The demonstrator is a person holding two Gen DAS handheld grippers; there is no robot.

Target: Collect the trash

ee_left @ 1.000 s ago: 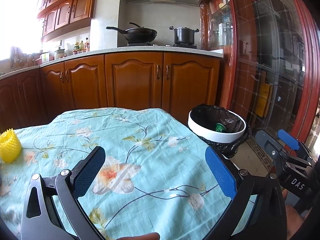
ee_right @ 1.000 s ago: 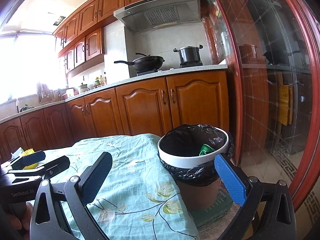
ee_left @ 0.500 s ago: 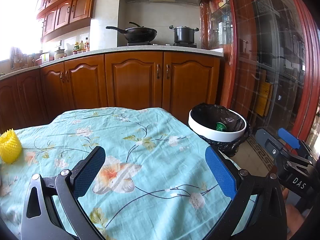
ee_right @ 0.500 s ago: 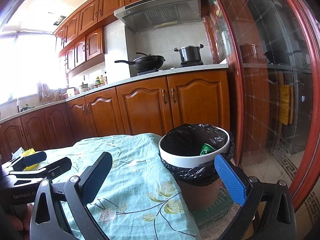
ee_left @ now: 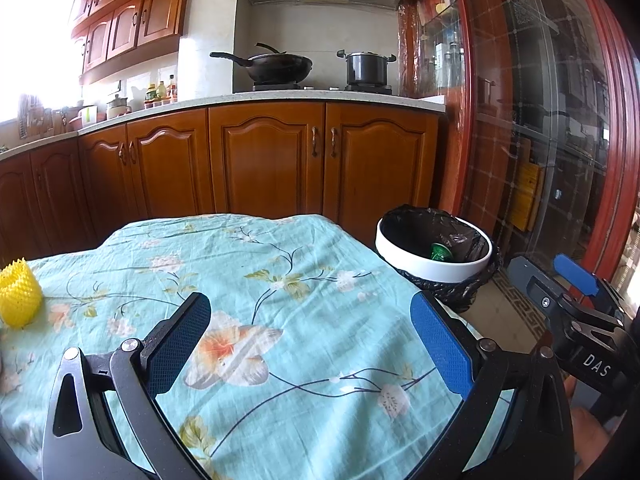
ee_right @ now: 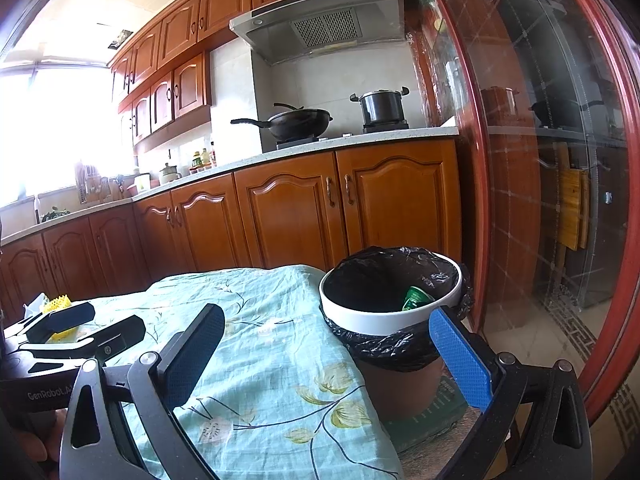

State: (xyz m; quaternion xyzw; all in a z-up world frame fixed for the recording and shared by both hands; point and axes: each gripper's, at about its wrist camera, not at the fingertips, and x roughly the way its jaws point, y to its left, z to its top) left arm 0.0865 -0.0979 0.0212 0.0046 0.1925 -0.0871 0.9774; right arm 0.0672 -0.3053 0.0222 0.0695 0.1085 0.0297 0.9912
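A white-rimmed trash bin [ee_left: 434,266] with a black liner stands beside the table's right edge; it also shows in the right wrist view [ee_right: 390,320]. A green can [ee_left: 440,251] lies inside it, seen too in the right wrist view [ee_right: 416,298]. A yellow foam net [ee_left: 18,300] sits on the floral tablecloth [ee_left: 260,280] at the far left. My left gripper [ee_left: 310,344] is open and empty above the cloth. My right gripper [ee_right: 326,354] is open and empty, near the bin's front.
Wooden kitchen cabinets [ee_left: 272,160] with a wok [ee_left: 276,67] and pot [ee_left: 366,68] stand behind the table. A red-framed glass door [ee_left: 560,140] is on the right. A white tissue [ee_right: 34,305] lies by the yellow net, partly hidden by the left gripper.
Both grippers stay open and almost still. The views have shifted only slightly.
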